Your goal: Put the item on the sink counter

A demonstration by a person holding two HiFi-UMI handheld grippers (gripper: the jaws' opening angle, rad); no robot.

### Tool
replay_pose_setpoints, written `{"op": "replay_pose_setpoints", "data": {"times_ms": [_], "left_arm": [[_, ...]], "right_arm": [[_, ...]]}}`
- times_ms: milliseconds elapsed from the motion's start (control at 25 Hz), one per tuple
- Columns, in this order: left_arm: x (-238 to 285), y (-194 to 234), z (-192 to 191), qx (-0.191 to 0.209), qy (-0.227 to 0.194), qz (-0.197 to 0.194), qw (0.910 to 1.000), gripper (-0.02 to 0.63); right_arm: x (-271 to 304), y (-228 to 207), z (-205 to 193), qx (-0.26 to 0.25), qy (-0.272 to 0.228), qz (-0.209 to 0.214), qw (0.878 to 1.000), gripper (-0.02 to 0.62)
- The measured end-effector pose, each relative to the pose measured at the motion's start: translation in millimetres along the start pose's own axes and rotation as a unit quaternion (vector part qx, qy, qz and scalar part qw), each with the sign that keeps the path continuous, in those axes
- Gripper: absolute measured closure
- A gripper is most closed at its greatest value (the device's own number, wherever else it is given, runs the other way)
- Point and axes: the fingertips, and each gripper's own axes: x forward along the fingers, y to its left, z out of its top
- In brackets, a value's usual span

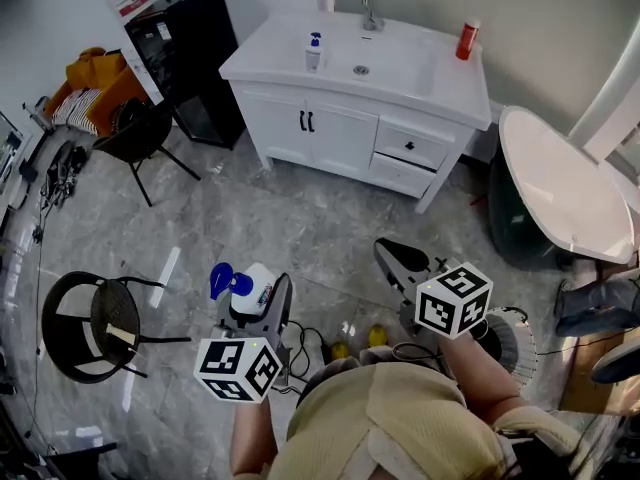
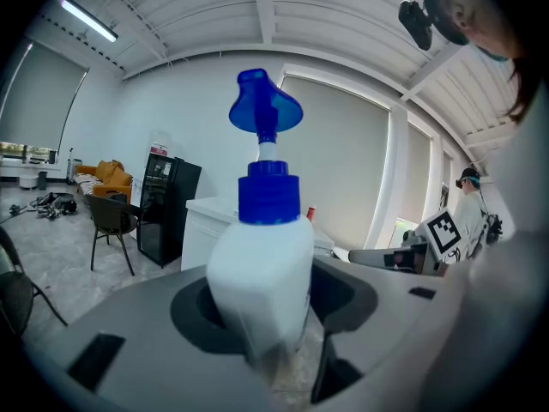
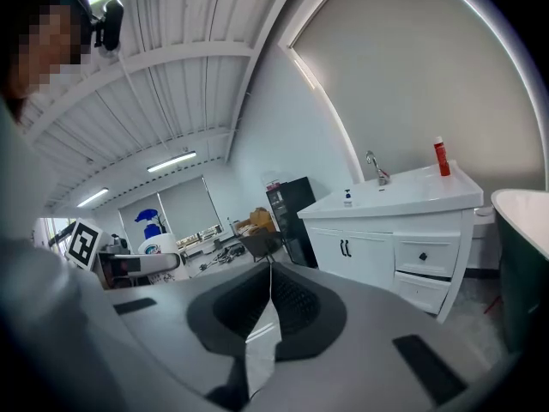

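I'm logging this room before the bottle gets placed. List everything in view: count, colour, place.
spray bottle: one, white with blue trigger head, between the left gripper's jaws
sink cabinet: one, white, against the far wall
faucet: one, metal, behind the basin
pump bottle: one, white with blue top, left part of the counter
red bottle: one, red with white cap, right end of the counter
black cabinet: one, left of the sink cabinet
chairs: two, black, one by the black cabinet, one at the near left
orange sofa: one, far left
bathtub: one, white, right of the sink cabinet
left gripper: shut on the spray bottle
right gripper: jaws together, empty
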Motion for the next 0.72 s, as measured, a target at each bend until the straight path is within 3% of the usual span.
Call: {"op": "replay_pose_setpoints", "data": {"times_ms": [360, 720], "left_arm": [[-3, 18, -9, -0.003, 0.009, -0.014, 0.9999, 0.373], [24, 24, 0, -0.006, 0.008, -0.013, 0.9999, 0.373]], "right_arm": [[17, 22, -10, -0.010, 0.008, 0.002, 1.000, 0.569], [34, -3, -1, -0.010, 0.009, -0.003, 1.000, 0.569]]}}
